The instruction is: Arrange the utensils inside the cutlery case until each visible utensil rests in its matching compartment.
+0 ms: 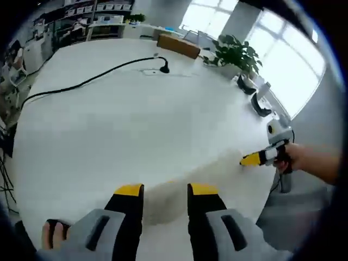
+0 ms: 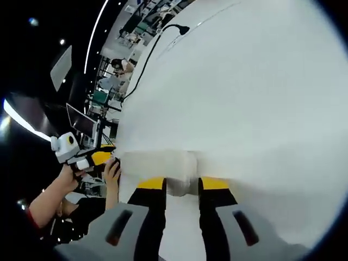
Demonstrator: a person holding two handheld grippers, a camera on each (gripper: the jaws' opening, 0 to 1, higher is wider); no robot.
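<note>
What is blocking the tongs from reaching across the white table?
Nothing visible blocks the left tongs or the right tongs. Plain white table lies ahead, and the black cable is far off. A pale patch near the tips is too blurred to name.

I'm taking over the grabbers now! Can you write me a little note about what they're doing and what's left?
Left gripper: jaws apart, holding nothing, low over the white table.
Right gripper: jaws apart too, at the near edge of a pale blurred shape.
That shape is too blurred to tell whether it is the cutlery case.
Done: no sorting can be confirmed.
Left: probably the whole job, putting every utensil in its matching compartment.
</note>
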